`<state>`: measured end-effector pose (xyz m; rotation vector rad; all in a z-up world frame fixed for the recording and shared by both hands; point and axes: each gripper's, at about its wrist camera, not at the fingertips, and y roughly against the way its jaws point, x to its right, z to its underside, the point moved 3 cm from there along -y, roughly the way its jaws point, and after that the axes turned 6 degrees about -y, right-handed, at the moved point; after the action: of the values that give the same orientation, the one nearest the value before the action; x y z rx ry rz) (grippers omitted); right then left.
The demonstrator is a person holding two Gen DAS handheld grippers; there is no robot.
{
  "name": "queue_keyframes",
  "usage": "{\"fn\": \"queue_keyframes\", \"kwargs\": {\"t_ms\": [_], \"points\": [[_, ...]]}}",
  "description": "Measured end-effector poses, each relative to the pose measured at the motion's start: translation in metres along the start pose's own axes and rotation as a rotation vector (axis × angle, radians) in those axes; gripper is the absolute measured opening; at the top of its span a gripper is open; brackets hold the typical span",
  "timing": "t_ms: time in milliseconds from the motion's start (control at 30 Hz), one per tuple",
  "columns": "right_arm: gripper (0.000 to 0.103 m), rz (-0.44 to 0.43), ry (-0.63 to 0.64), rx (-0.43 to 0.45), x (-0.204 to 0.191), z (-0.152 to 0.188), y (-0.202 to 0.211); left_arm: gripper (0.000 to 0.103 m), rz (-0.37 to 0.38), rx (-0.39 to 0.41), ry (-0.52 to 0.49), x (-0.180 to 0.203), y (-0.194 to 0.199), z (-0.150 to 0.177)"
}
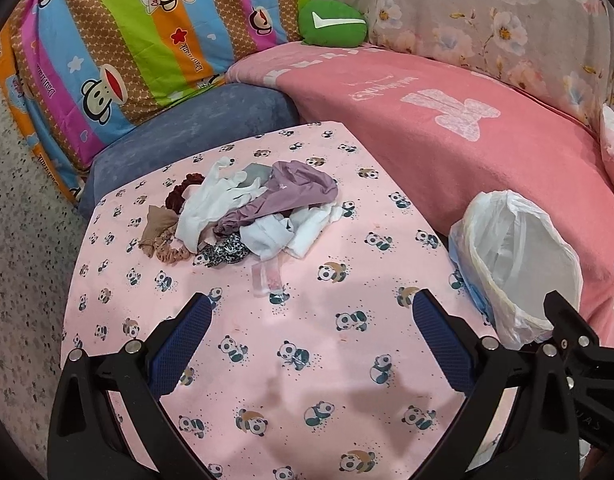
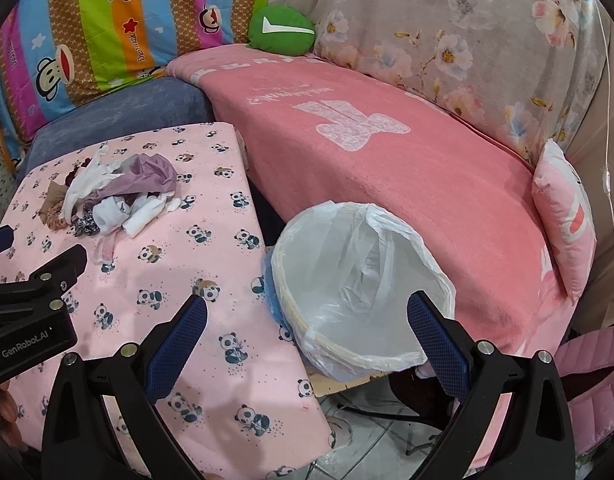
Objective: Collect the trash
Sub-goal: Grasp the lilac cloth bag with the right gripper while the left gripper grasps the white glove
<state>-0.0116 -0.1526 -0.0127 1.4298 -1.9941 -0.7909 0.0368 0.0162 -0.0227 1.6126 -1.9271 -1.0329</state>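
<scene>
Hovering spread and empty, left gripper (image 1: 313, 312) faced the scrap pile (image 1: 247, 216); best pinched one loose edge piece. Right gripper (image 2: 307, 316), also spread, waited over the bin (image 2: 347, 344).

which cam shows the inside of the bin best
The right wrist view: the bin sits near the middle, its mouth turned toward the camera, so the white liner inside shows, partly behind the open right claw. The left wrist view has the bin at the right edge, seen obliquely.
</scene>
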Motion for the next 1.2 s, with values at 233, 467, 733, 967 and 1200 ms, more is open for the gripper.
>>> {"fn": "queue_keyframes", "kwargs": {"t_ms": [233,467,733,967,1200], "points": [[0.098,-0.058,0.014,0.043,-0.039,-0.018,-0.013,0.096,-0.017,0.022,0.040,-0.038,-0.020,-0.007],[0.098,-0.139,0.026,0.063,-0.088,-0.039,-0.035,0.096,-0.036,0.013,0.072,-0.082,-0.047,-0.012],[0.098,-0.213,0.013,0.064,-0.139,-0.065,-0.066,0.096,-0.056,0.010,0.142,-0.140,-0.084,-0.021],[0.093,-0.251,-0.003,0.032,-0.179,-0.084,-0.104,0.096,-0.044,0.009,0.172,-0.174,-0.118,-0.030],[0.078,-0.279,-0.015,-0.022,-0.212,-0.091,-0.140,0.096,-0.017,-0.035,0.169,-0.188,-0.156,-0.039]]}}
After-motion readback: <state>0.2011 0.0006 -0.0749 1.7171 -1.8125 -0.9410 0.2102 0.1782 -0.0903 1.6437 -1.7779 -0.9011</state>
